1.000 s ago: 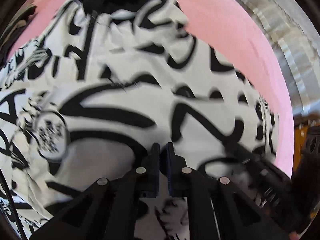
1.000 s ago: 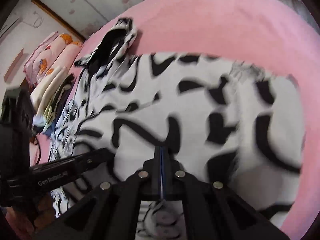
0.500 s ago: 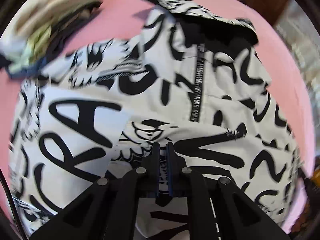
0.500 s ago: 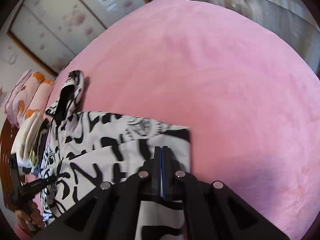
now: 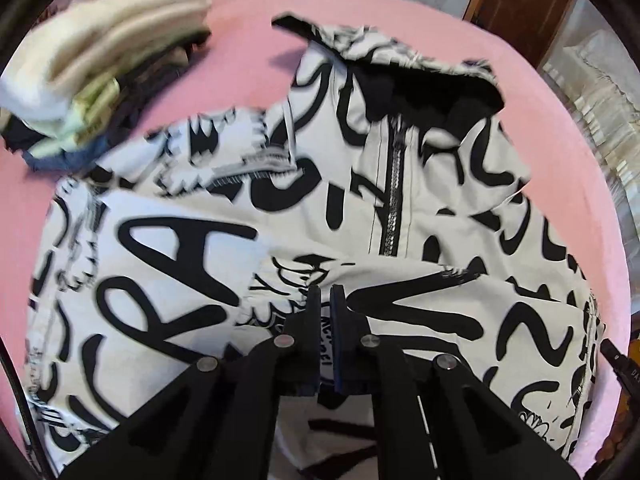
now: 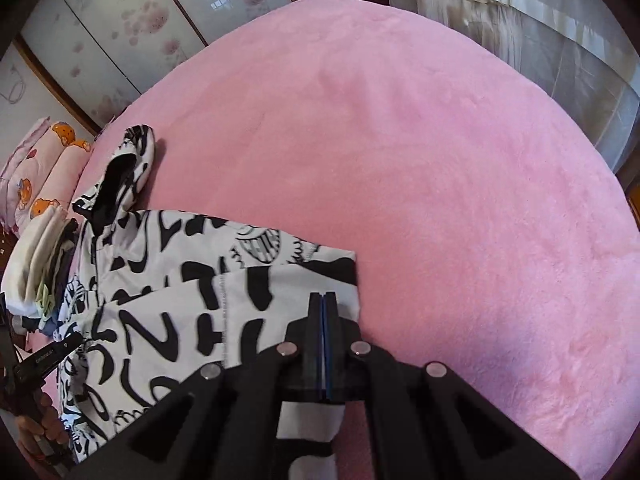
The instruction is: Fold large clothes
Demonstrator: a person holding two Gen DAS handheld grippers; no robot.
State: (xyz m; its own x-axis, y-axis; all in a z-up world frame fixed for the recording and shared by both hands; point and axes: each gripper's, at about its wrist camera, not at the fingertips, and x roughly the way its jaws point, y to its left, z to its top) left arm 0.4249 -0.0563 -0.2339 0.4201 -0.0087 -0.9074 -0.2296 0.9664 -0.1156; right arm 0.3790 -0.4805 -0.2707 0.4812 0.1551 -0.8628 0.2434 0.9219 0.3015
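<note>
The pink bed (image 6: 420, 152) carries the black-and-white hooded jacket (image 5: 224, 248), spread flat beside a stack of folded clothes (image 5: 100, 80). The left gripper (image 5: 326, 300) and right gripper (image 6: 323, 300) each clamp a fold of jacket fabric.

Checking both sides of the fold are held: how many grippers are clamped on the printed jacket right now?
2. The left gripper pinches the folded-over hem of the jacket near its zipper; the right gripper pinches the corner beside the bare pink bed.
</note>
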